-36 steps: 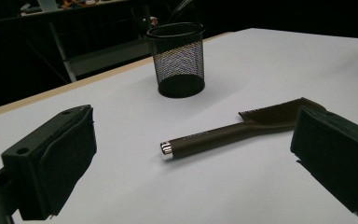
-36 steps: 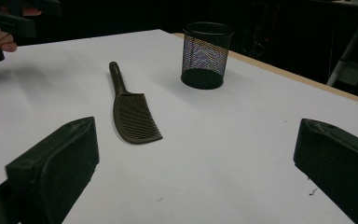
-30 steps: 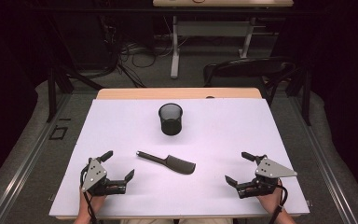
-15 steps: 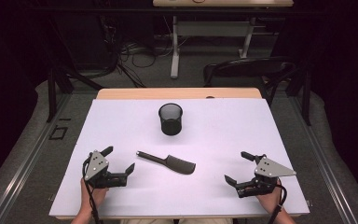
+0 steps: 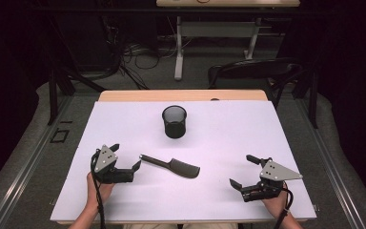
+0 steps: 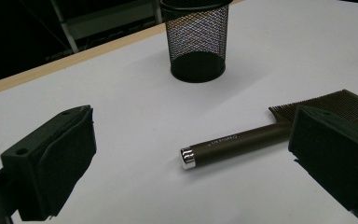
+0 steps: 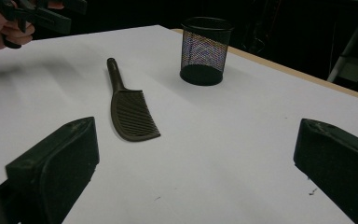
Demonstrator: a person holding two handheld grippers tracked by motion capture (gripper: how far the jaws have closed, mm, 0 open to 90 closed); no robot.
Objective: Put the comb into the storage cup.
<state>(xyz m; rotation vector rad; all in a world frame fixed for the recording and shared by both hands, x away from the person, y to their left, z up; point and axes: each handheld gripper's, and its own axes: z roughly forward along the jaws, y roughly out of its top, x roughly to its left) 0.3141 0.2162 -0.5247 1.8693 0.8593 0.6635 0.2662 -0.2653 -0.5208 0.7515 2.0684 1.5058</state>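
Observation:
A dark brown comb (image 5: 171,165) with a silver-capped handle lies flat near the middle of the white table (image 5: 228,138). Its handle end (image 6: 189,157) points toward my left gripper (image 5: 125,156), which is open and just left of the handle tip, not touching it. A black mesh cup (image 5: 174,121) stands upright behind the comb. My right gripper (image 5: 242,171) rests open at the front right, well away from the comb (image 7: 129,106) and the cup (image 7: 205,49). The cup (image 6: 196,39) also stands beyond the comb in the left gripper view.
A wooden strip (image 5: 181,95) edges the table's far side. A black chair (image 5: 252,71) and desk legs stand beyond it on the floor. A person's hand with the left gripper (image 7: 32,14) appears at the top left of the right gripper view.
My left gripper has moved forward and right, closing on the comb's handle end. The right gripper has barely shifted. Comb and cup have not moved.

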